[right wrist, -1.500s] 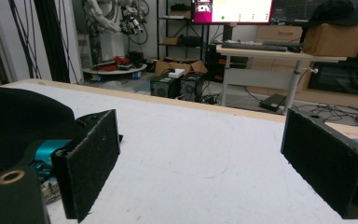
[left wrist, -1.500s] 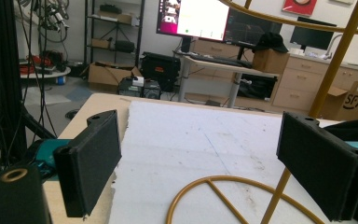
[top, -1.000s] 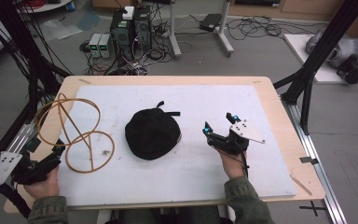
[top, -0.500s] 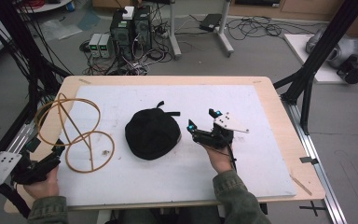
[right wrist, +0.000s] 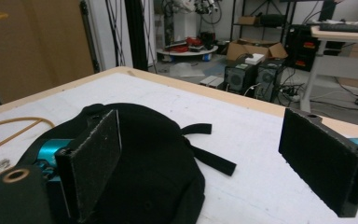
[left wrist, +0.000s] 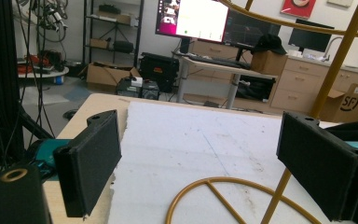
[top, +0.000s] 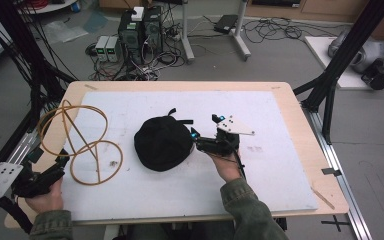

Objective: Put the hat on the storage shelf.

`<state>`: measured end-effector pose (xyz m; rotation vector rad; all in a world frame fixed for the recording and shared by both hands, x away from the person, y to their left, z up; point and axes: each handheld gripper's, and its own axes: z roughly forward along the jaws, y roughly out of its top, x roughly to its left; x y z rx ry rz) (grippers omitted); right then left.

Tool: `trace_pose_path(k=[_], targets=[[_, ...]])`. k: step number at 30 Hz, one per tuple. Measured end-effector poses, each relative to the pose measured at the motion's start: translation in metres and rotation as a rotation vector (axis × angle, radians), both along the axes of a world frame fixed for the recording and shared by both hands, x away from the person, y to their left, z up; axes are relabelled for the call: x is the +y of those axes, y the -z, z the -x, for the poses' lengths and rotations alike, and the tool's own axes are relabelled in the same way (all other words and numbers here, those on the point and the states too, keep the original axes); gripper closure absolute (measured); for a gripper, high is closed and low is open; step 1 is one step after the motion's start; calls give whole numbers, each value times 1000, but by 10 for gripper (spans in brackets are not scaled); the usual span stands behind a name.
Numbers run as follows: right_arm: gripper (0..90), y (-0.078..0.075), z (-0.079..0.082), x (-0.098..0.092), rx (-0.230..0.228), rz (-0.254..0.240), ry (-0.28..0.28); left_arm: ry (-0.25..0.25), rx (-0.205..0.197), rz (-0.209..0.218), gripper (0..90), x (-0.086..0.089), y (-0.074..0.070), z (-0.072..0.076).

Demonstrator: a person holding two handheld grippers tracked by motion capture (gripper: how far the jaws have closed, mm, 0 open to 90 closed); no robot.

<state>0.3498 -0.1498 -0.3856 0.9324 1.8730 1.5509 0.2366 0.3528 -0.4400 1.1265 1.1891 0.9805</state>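
High view: a black cap lies mid-table on the white board, the right gripper just beside its right edge with jaws spread, the left gripper well to the cap's left near a gold wire frame. Left gripper view: the left gripper's jaws stand wide apart around nothing, the wire frame on the board between them. Right gripper view: the right gripper's jaws gape, the left one over the cap, its straps lying between them.
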Motion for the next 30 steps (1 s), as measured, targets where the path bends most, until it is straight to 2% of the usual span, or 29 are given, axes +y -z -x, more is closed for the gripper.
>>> trace_pose_path(k=[9,13,21,24,30], targets=[[123,2,-6,18,28,30,-52,6,3,1,139,0,0,-1],[123,5,-8,26,54,37,-78,6,3,0,139,0,0,-1],[123,11,-11,36,65,66,-118,16,7,-1,139,0,1,-2],[123,14,-13,43,85,79,-142,21,11,-1,139,-1,1,-3],[123,18,-14,52,98,100,-172,22,11,0,139,0,1,-4]])
